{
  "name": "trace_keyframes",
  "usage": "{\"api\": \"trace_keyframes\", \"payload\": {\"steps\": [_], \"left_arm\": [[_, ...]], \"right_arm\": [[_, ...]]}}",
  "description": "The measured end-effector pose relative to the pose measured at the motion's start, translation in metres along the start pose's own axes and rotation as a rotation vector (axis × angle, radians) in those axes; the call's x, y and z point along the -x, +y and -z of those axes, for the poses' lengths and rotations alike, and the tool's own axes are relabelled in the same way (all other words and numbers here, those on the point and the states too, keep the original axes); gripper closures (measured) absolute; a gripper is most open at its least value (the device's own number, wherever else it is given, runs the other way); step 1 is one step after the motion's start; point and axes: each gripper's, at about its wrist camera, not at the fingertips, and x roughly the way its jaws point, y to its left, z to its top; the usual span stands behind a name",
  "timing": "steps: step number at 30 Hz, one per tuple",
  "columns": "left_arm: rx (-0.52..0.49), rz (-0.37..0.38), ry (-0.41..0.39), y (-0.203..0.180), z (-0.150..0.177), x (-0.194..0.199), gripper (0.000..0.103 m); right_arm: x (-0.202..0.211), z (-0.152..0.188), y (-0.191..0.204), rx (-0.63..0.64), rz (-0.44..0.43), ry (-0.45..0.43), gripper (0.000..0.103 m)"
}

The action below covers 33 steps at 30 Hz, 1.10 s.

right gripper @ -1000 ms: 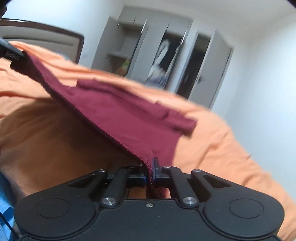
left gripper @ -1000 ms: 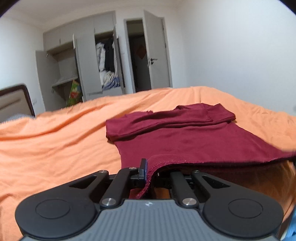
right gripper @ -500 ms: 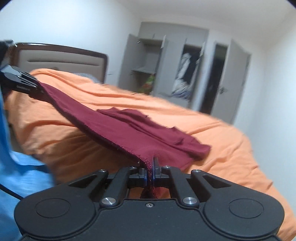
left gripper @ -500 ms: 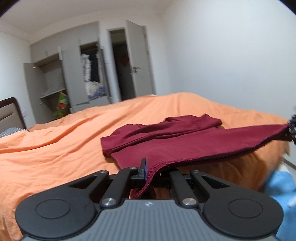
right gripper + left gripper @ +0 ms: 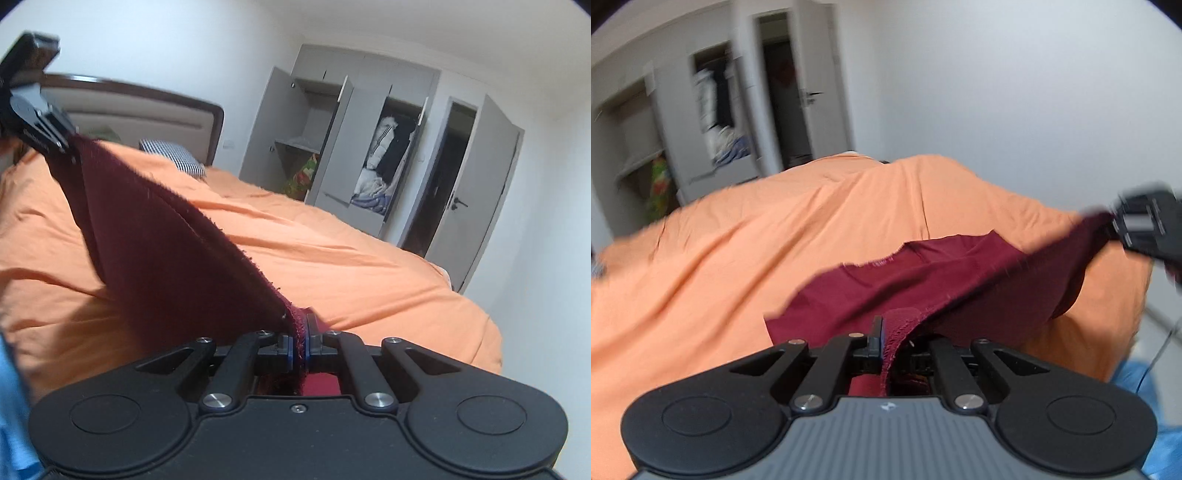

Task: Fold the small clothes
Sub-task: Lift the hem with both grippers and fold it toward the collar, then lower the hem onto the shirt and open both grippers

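Orange bed; blurred maroon garment, far end hidden.

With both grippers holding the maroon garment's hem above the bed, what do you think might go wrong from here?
1. The left gripper and right gripper each pinch only a thin strip of the maroon garment's frayed hem; tension between them might pull it from the jaws.
2. The garment's far part lies on the orange bedsheet, so carrying the hem forward might drag or bunch it and skew the fold.
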Motion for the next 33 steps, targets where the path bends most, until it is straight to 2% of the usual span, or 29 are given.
{"api": "trace_keyframes", "payload": {"steps": [6, 10, 15, 16, 18, 19, 20, 21, 22, 23, 24, 29, 30, 33], "left_arm": [[-0.155, -0.044, 0.091, 0.033, -0.056, -0.09, 0.099], [-0.054, 0.011, 0.17, 0.069, -0.068, -0.173, 0.099], [0.077, 0.106, 0.263, 0.103, -0.055, -0.256, 0.099], [0.107, 0.12, 0.278, 0.109, -0.051, -0.269, 0.099], [0.164, 0.153, 0.293, 0.119, -0.04, -0.286, 0.097], [0.193, 0.165, 0.291, 0.124, -0.034, -0.292, 0.091], [0.219, 0.178, 0.29, 0.127, -0.03, -0.296, 0.074], [0.241, 0.194, 0.287, 0.13, -0.026, -0.3, 0.061], [0.257, 0.203, 0.277, 0.133, -0.022, -0.301, 0.032], [0.266, 0.201, 0.261, 0.135, -0.019, -0.301, 0.013], [0.269, 0.195, 0.238, 0.135, -0.016, -0.298, 0.01], [0.29, 0.159, 0.138, 0.139, 0.001, -0.28, 0.001], [0.305, 0.154, 0.111, 0.138, 0.005, -0.273, 0.001], [0.36, 0.123, 0.046, 0.13, 0.019, -0.255, 0.001]], "right_arm": [[-0.109, -0.026, -0.041, 0.02, 0.001, 0.089, 0.098], [-0.18, -0.02, -0.059, -0.061, -0.025, 0.189, 0.097], [-0.247, 0.002, -0.076, -0.145, -0.077, 0.326, 0.095], [-0.255, 0.007, -0.078, -0.157, -0.084, 0.343, 0.093], [-0.27, 0.015, -0.083, -0.188, -0.101, 0.374, 0.083], [-0.274, 0.019, -0.083, -0.204, -0.103, 0.38, 0.079], [-0.278, 0.022, -0.085, -0.222, -0.106, 0.385, 0.072], [-0.28, 0.025, -0.087, -0.234, -0.109, 0.388, 0.062], [-0.282, 0.028, -0.088, -0.248, -0.114, 0.388, 0.056], [-0.281, 0.033, -0.091, -0.259, -0.116, 0.385, 0.042], [-0.28, 0.035, -0.091, -0.276, -0.116, 0.377, 0.034], [-0.258, 0.045, -0.101, -0.392, -0.116, 0.286, 0.01], [-0.25, 0.046, -0.098, -0.4, -0.102, 0.261, 0.006], [-0.224, 0.052, -0.079, -0.401, -0.046, 0.199, 0.006]]}}
